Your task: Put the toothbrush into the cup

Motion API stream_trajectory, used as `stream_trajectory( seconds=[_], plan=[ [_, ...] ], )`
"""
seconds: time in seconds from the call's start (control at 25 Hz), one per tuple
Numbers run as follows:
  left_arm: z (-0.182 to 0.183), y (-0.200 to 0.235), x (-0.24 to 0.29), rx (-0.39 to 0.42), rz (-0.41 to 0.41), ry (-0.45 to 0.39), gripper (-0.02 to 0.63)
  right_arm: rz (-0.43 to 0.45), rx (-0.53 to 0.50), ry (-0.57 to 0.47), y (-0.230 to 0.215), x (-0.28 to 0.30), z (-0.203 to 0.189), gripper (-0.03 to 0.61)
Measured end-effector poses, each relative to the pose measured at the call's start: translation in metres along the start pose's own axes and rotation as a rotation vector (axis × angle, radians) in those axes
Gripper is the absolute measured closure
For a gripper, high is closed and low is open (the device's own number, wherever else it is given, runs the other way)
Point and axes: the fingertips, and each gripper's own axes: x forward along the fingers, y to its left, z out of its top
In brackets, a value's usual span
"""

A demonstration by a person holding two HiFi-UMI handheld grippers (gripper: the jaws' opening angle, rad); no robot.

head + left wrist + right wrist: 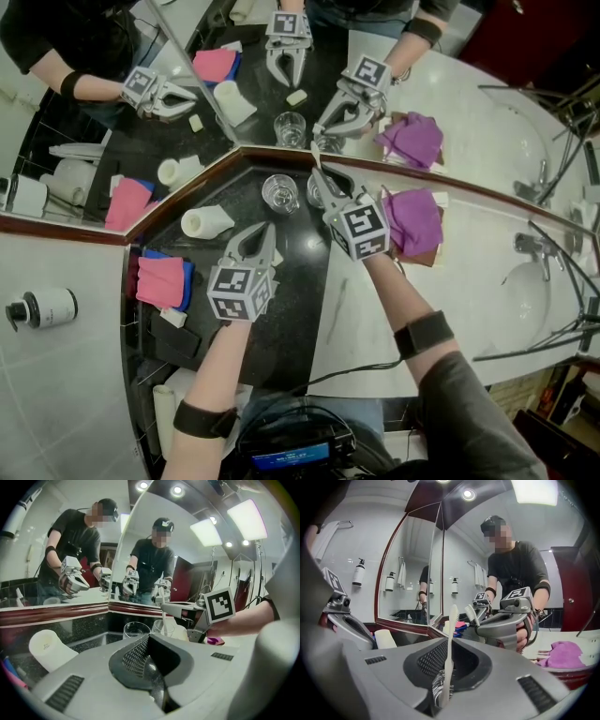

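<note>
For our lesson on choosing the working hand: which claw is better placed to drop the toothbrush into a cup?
Right. The right claw grips the toothbrush upright over a glass cup; the left claw is shut, empty, farther back.

A bathroom is shown. Two wall mirrors (253,56), edged in dark red trim, are joined at an angle above a corner of black stone worktop (300,281). A white basin (534,291) with a chrome tap (530,246) is set into a pale surface at 3 o'clock in the head view. A pump bottle (42,307) is mounted on the white tiled wall at 9 o'clock. A towel rail (340,524) is seen at 10 o'clock in the right gripper view. Rolled white towels (206,221), folded pink cloths (161,281) and glass tumblers (280,192) are laid out on the worktop. Bright light panels (247,520) on stands are seen at 1 o'clock in the left gripper view.
</note>
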Motion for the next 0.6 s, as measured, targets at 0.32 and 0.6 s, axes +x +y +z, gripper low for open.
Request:
stream_trajectory(
  seconds=[0.32, 0.6],
  plan=[
    [-0.003, 0.000, 0.004, -0.025, 0.000, 0.005, 0.614, -0.001, -0.022, 0.086, 0.000, 0.003, -0.023, 0.472],
    [-0.004, -0.005, 0.005, -0.023, -0.005, 0.006, 0.614, -0.010, -0.016, 0.107, -0.001, -0.001, -0.028, 0.442]
  ],
)
